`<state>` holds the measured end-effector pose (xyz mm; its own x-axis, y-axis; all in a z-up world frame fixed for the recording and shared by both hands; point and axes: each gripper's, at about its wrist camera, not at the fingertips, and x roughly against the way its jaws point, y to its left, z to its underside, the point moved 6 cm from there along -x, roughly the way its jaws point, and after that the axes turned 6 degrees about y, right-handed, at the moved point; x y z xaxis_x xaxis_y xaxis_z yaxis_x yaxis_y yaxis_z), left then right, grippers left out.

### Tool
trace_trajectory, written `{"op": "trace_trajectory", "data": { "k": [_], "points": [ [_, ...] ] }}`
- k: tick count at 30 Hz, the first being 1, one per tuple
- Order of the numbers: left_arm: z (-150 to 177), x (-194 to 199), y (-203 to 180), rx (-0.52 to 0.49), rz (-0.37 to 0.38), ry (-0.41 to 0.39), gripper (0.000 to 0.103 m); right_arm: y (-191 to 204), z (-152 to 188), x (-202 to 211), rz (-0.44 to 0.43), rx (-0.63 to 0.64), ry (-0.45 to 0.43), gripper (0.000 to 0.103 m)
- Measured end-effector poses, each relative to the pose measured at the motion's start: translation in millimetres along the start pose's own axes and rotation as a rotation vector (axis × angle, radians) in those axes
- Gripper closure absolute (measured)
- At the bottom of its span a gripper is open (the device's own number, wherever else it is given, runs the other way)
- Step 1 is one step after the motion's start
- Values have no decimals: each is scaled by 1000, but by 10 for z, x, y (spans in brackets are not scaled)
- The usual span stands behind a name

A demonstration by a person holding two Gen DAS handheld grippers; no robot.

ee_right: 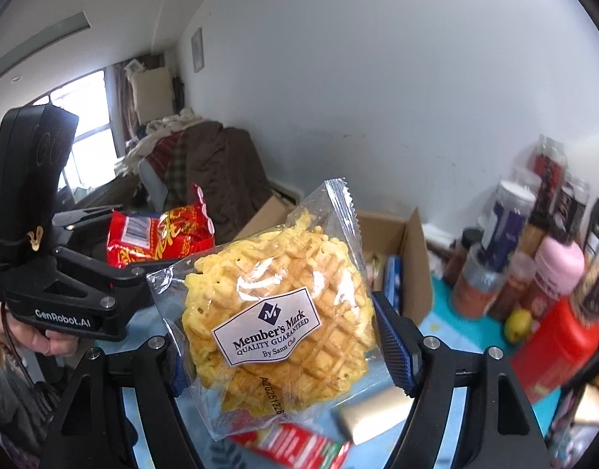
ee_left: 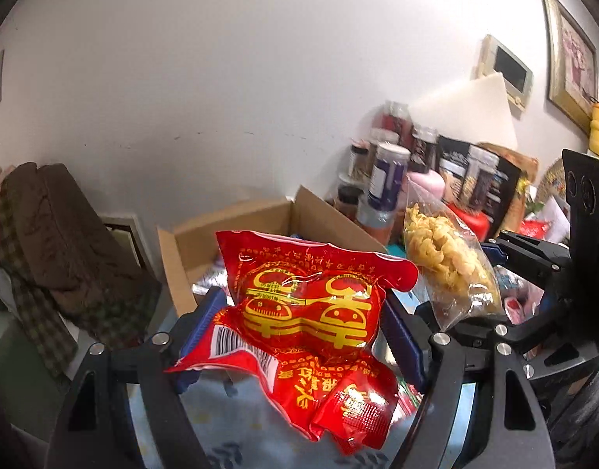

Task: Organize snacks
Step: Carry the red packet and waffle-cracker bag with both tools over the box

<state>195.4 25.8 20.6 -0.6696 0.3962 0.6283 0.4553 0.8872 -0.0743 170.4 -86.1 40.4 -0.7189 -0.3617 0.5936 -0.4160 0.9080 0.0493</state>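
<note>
Gripping a red packet [ee_left: 307,312], the left fingers [ee_left: 401,336] hover beside the right fingers [ee_right: 393,348] clamping a waffle bag [ee_right: 276,312] above the open box [ee_right: 413,269].

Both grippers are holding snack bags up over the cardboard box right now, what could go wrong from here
1. The right gripper clamps the clear waffle-cracker bag; the brittle piece inside could crack if squeezed harder.
2. The left gripper holds the red snack packet with its lower half hanging loose, so it may slip or snag on a flap of the cardboard box.
3. The two grippers are close together, and jars and bottles crowd beside the box; a wide swing could knock something over.
</note>
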Motion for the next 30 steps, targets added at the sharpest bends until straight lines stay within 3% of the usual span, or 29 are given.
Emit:
{"op": "trace_trajectory", "data": {
  "k": [12,19,25,30],
  "points": [
    [-630,-419,401,54,-30,-59,25,-276,-580,-447,-30,-27,-51,26],
    [-963,-726,586,85,-90,-81,25,-473,-846,-741,-38,-68,-61,26],
    [-1067,-1104,748,131,-146,-52,25,-706,-933,-1078,-40,-117,-33,26],
    [-956,-1414,868,143,-167,0,25,-785,-976,-1240,-42,-141,5,26]
  ]
}}
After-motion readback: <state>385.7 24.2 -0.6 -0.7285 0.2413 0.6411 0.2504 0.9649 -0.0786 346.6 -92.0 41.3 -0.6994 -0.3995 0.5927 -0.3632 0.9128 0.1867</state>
